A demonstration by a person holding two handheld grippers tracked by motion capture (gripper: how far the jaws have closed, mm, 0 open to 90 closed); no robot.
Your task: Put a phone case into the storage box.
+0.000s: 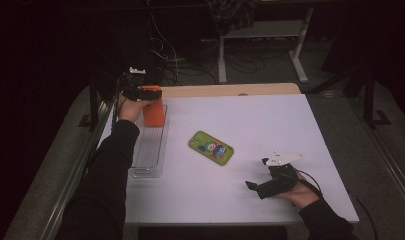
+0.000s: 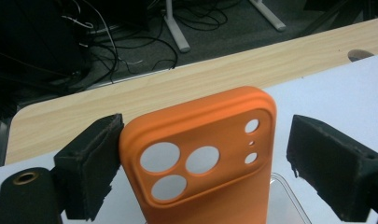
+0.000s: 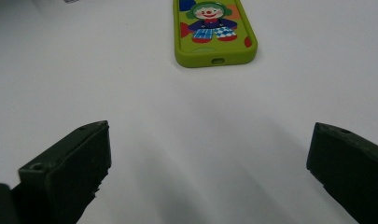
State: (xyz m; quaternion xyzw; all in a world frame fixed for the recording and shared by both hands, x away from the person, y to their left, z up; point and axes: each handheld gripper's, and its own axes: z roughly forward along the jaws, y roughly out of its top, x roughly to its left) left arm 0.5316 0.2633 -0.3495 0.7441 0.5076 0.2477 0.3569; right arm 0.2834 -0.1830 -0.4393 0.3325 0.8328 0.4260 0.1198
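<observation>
An orange phone case [image 1: 154, 112] stands upright at the far end of a clear ridged tray [image 1: 149, 150] on the left of the table. My left gripper [image 1: 142, 92] straddles its top. In the left gripper view the case [image 2: 210, 186] shows its camera cut-outs; the gripper [image 2: 207, 126] is open, its left jaw against the case edge and its right jaw a small gap away. A green phone case with a clown picture [image 1: 211, 147] lies flat mid-table. My right gripper [image 1: 257, 174] rests open near the front right, with the green case [image 3: 214, 32] ahead of its jaws [image 3: 207, 140].
The white tabletop [image 1: 250, 115] ends in a wooden strip [image 1: 230, 90] at the far edge. Beyond it the floor holds cables and desk legs [image 1: 222, 60]. The tray's clear rim [image 2: 284, 196] shows beside the orange case.
</observation>
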